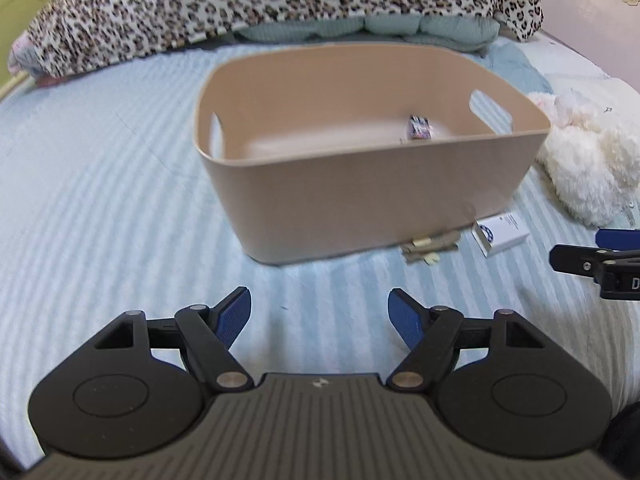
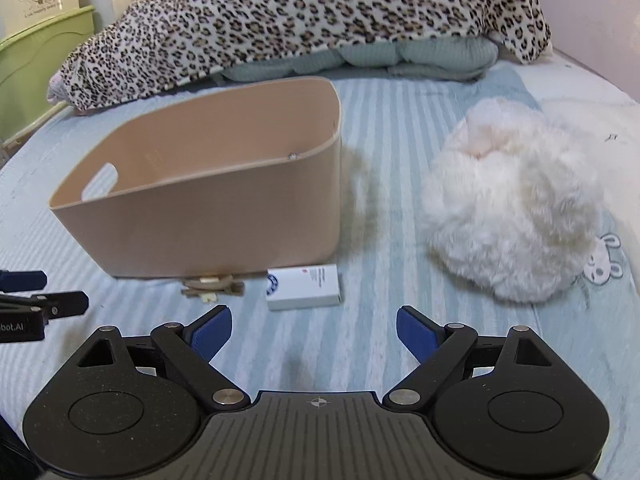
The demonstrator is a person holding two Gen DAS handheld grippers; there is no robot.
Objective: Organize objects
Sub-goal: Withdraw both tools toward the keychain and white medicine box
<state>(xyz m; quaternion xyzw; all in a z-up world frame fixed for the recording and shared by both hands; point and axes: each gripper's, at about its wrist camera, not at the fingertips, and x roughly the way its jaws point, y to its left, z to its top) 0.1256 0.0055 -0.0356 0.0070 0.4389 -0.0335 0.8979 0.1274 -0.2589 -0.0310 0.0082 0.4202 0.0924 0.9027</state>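
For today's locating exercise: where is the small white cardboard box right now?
The small white cardboard box lies flat on the striped blue bedspread, just outside the beige plastic bin's near corner, between the tan hair clip and fluffy white plush.

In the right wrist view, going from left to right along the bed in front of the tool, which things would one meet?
The other tool's tip → beige bin → small brown clip → white box → fluffy white plush.
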